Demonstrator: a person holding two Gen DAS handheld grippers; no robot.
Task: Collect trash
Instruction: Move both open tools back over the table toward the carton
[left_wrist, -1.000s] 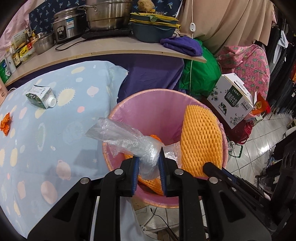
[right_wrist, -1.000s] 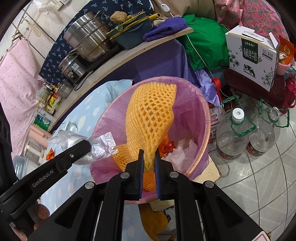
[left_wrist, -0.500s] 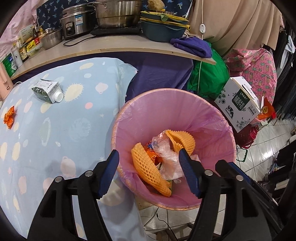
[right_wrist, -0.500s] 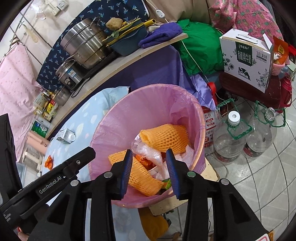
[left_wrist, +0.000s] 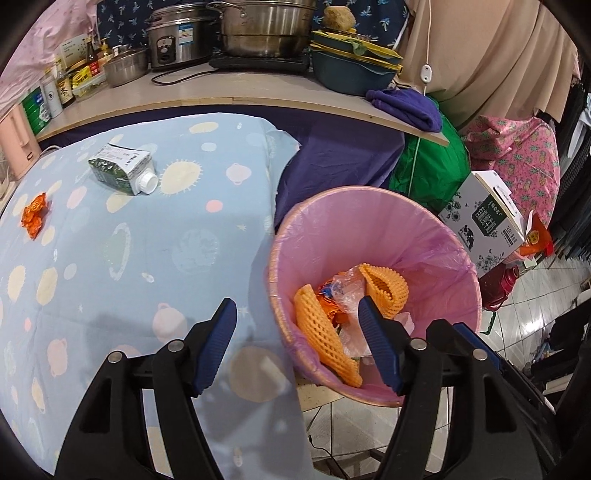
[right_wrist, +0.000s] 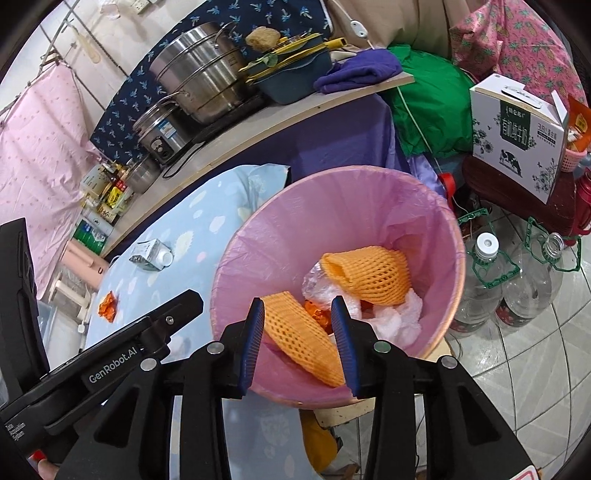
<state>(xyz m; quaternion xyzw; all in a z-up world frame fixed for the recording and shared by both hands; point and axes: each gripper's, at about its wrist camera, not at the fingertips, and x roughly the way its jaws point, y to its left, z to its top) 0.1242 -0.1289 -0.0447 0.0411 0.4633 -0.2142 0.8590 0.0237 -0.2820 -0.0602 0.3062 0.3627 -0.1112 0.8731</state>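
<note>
A: Hovering both tongs over the pink-lined bin (left_wrist: 436, 236). My left gripper (left_wrist: 295, 343) is spread wide with nothing between the pads; one finger sits over the blue tablecloth (left_wrist: 147, 258), the other over the bin. My right gripper (right_wrist: 298, 339) is parted narrower, also empty; the foam net seen between its pads lies down in the bin, not touched.

B: What's in the bin?

A: Two orange foam nets, mesh sleeves with open ends. The near foam net (right_wrist: 299, 332) lies with its long axis running from 11 to 5 o'clock in the right view. The far foam net (right_wrist: 369, 273) lies roughly 9 to 3, mouth facing 9. Clear crumpled plastic (right_wrist: 317, 284) sits between them, white wadding (right_wrist: 399, 317) at 4 o'clock.

B: Left on the table?

A: A green-and-white carton (left_wrist: 120, 168) lies on its side at 11 o'clock in the left view, white cap pointing toward 4 o'clock. An orange wrapper (left_wrist: 34, 214) sits crumpled at 9 o'clock, well apart from the carton.
</note>
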